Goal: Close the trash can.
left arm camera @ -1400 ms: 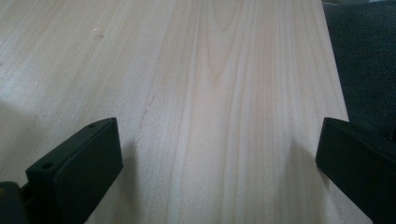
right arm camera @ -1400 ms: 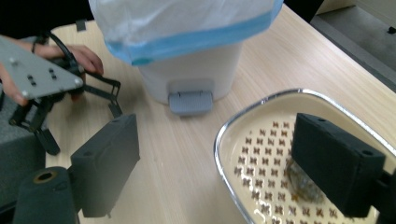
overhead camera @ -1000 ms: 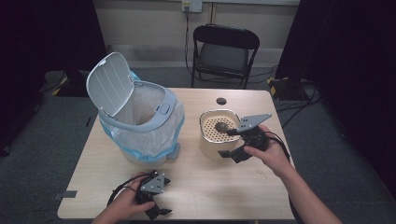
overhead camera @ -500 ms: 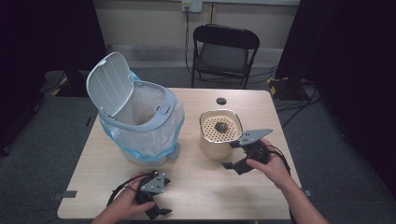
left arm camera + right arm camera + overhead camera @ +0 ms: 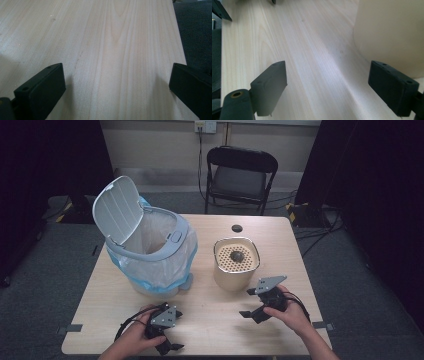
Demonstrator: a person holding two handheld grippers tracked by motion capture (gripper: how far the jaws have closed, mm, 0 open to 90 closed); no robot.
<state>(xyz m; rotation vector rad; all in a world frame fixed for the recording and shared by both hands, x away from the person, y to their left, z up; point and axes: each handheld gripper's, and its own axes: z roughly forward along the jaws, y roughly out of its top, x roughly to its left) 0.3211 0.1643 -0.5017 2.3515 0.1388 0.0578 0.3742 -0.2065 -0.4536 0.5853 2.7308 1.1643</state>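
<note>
Both the left gripper [image 5: 166, 344] and right gripper [image 5: 251, 303] hold their jaws wide apart, empty, over bare tabletop [image 5: 220, 320], the right beside the beige canister [image 5: 235, 270].

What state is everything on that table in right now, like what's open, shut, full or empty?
Trash bin: lid flipped up, open, lined with a bag.
Beige container: upright, perforated top, a dark round thing resting on it.
Left tool: jaws open, empty, low over the table.
Right tool: jaws open, empty, beside the beige container.
Small black disc: lying flat near the far edge.
Folding chair: unfolded, empty.
</note>
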